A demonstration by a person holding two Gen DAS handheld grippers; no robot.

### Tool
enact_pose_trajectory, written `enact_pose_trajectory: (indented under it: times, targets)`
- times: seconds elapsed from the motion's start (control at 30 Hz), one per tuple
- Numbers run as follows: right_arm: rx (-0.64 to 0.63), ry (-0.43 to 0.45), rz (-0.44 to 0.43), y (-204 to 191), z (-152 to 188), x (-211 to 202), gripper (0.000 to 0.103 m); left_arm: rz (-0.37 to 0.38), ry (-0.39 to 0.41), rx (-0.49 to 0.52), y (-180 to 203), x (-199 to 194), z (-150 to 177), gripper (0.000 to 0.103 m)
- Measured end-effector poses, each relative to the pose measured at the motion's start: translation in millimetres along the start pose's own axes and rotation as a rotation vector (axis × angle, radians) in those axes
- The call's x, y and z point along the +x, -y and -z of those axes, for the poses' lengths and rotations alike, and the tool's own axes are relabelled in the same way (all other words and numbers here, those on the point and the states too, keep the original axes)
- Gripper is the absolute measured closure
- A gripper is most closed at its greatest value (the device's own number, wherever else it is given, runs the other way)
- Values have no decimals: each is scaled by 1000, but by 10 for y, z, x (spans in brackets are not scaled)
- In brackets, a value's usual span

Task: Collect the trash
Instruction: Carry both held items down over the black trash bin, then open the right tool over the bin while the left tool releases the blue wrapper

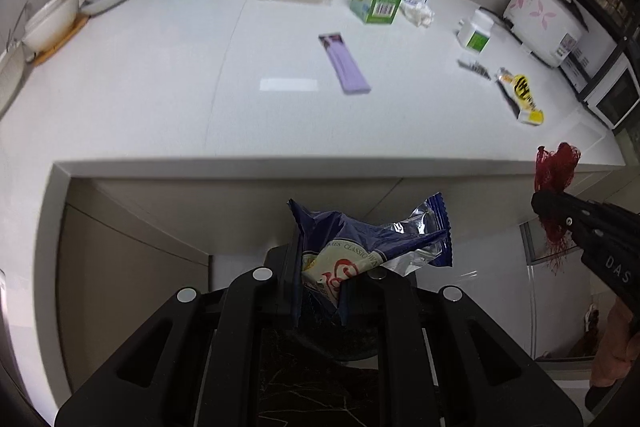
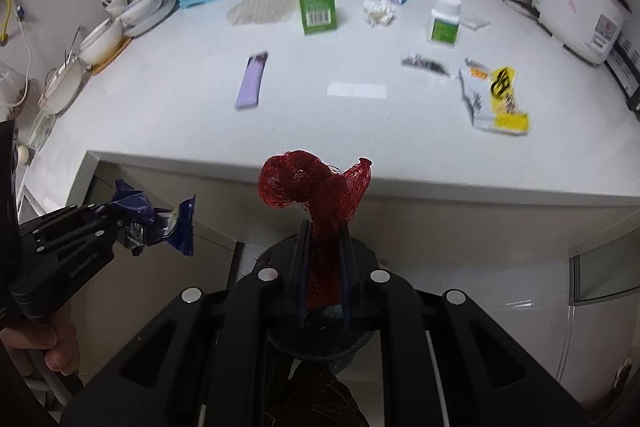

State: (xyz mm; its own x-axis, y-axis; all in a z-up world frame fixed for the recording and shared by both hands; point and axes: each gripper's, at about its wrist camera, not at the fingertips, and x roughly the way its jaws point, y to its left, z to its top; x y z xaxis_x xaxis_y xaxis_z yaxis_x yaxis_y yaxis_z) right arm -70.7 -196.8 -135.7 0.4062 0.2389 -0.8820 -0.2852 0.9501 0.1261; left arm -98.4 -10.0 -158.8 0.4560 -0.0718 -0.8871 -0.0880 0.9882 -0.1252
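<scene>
Your left hand-held gripper (image 1: pixel 320 291) is clamped on a crumpled dark-blue foil snack wrapper (image 1: pixel 372 247) printed "CLASSIC", and your right hand-held gripper (image 2: pixel 324 279) pinches a bunched red mesh net bag (image 2: pixel 316 187); both hang just off the near edge of the white surface (image 1: pixel 160 107). What looks like a dark bin (image 2: pixel 316 343) sits right below the right jaws, so the drop is probably straight down. Remaining trash lies ahead: a purple flat wrapper (image 1: pixel 346 67) with its long axis running away from you, nearer your left hand, and a yellow-and-white wrapper (image 2: pixel 496 95), nearer your right.

We see even, cool indoor light; a rectangular glare patch sits on the white surface (image 1: pixel 160 75). Small items look motion-blurred, and fisheye edges bend and darken.
</scene>
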Motion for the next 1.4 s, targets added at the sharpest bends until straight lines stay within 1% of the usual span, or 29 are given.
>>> enact_pose_trajectory:
  times: [0.17, 0.27, 0.43, 0.53, 0.7, 0.87, 1.1, 1.17, 1.2, 1.27, 1.33, 1.37, 1.4]
  targets:
    - [-7, -49, -47, -42, 237, 267, 91, 15, -29, -5, -33, 231, 196, 91]
    - [-22, -64, -45, -75, 349, 411, 91, 3, -37, 0, -64, 353, 297, 91]
    - [-19, -97, -51, -57, 503, 700, 91, 8, -67, -23, -164, 548, 446, 91]
    - [-6, -116, -71, -37, 575, 868, 91, 31, -65, -25, -202, 630, 522, 91]
    - [-15, -136, -56, -51, 704, 1165, 91, 18, -70, -23, -252, 786, 569, 91]
    - [-8, -168, -84, -60, 821, 1450, 90, 39, -78, -40, -337, 949, 642, 91]
    - [-1, -244, -99, -71, 1019, 1862, 89, 47, -124, -55, -400, 1137, 733, 91]
    - [1, -259, -99, -76, 1051, 1954, 86, 49, -126, -51, -418, 1147, 755, 91]
    - [4, -266, -105, -77, 1065, 1984, 86, 47, -127, -48, -429, 1145, 760, 91]
    - [8, -272, -126, -72, 1094, 2025, 82, 42, -131, -37, -423, 1135, 775, 91]
    - [14, -273, -132, -92, 1109, 2068, 82, 41, -132, -40, -457, 1118, 776, 91]
    - [15, -277, -137, -100, 1121, 2090, 78, 40, -132, -41, -462, 1110, 777, 91]
    - [8, -283, -136, -109, 1132, 2113, 76, 37, -129, -38, -469, 1100, 769, 91]
